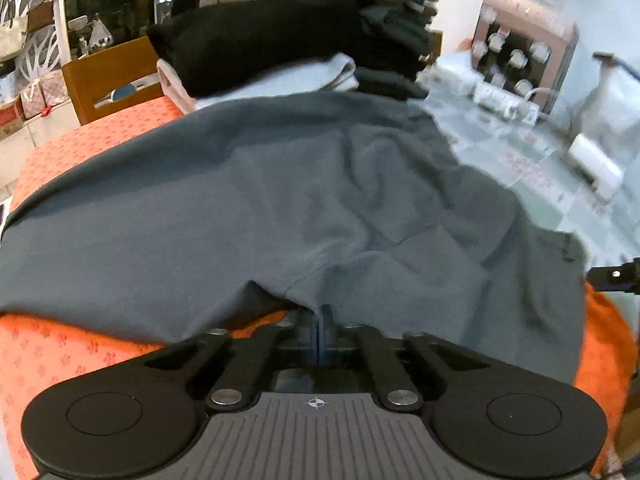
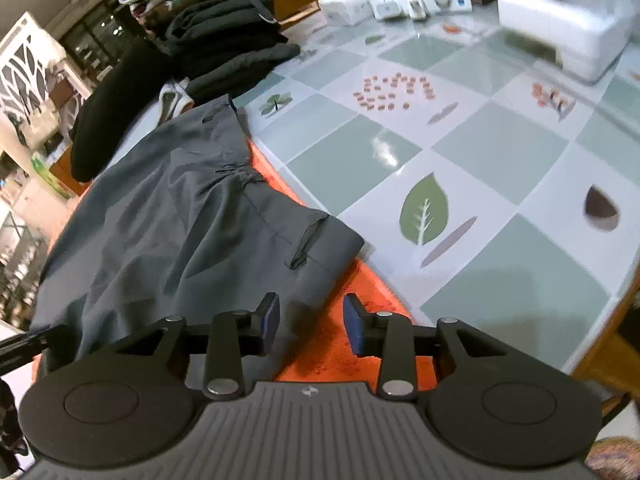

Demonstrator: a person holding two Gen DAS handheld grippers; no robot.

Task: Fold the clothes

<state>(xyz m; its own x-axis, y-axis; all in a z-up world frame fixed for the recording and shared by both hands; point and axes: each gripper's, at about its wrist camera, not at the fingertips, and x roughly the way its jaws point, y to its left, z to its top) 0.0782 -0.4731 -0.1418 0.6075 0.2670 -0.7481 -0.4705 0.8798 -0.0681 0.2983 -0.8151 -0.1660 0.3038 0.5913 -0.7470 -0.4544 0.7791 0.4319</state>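
- Left gripper (image 1: 319,320): jaws pressing together, pinching the near hem of the grey shorts (image 1: 280,200).
- Right gripper (image 2: 311,322): jaws standing apart over the orange mat (image 2: 340,344), gripping nothing (waistband corner just beside).
- Grey shorts are lying flat along the table's (image 2: 480,160) near edge, the stack of folded clothes (image 2: 224,28) sitting behind.

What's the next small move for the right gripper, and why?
Probably ease the right gripper forward and close on the grey shorts hem. Its jaws stand open with the near edge just ahead, nothing pinched, while the left gripper looks already shut on the fabric edge.
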